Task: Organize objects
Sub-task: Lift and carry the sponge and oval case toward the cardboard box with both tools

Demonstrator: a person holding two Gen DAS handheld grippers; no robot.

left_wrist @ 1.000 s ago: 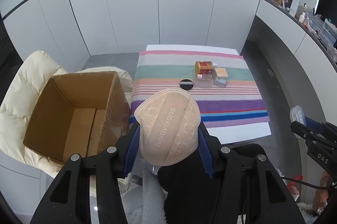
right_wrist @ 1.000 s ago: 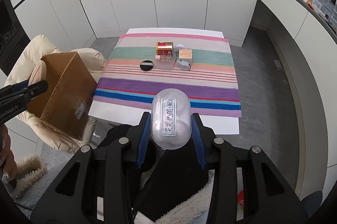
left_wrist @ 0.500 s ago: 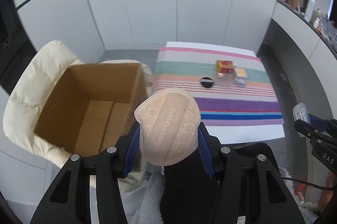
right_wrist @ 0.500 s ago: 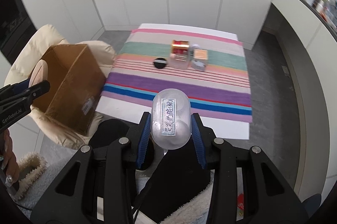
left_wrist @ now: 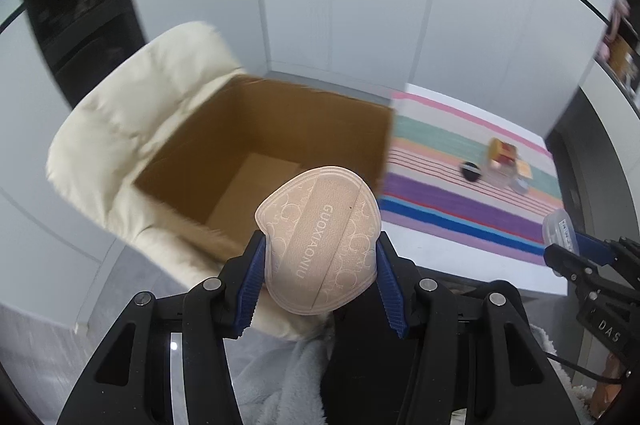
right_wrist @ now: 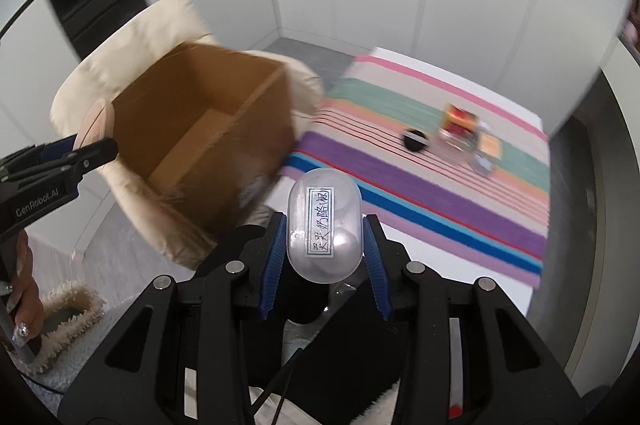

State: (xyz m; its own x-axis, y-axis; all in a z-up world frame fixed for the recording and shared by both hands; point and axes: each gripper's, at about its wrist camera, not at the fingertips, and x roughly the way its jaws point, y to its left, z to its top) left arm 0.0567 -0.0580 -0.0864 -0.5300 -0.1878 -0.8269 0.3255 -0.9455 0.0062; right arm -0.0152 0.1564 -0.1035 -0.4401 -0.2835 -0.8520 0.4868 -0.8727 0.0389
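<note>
Left gripper: blue pads pinching a beige powder puff stamped GUOXIAONIU, held edge-up. Right gripper: pads pressed onto a clear oval plastic case with a handwritten label; contents indistinct. Cardboard box: open-topped, seemingly empty, resting on a cream padded chair just beside the table. Change since a second ago: both views have swung from the table toward the box, whose open interior now fills the centre of the left view and has drawn nearer in the right; background is motion-blurred. Remaining on the striped tablecloth: a black round compact, a red-and-gold jar and a few small items clustered beside it, too blurred to name. Assessment: transport step; both held items appear bound for the box, neither yet above its opening.
</note>
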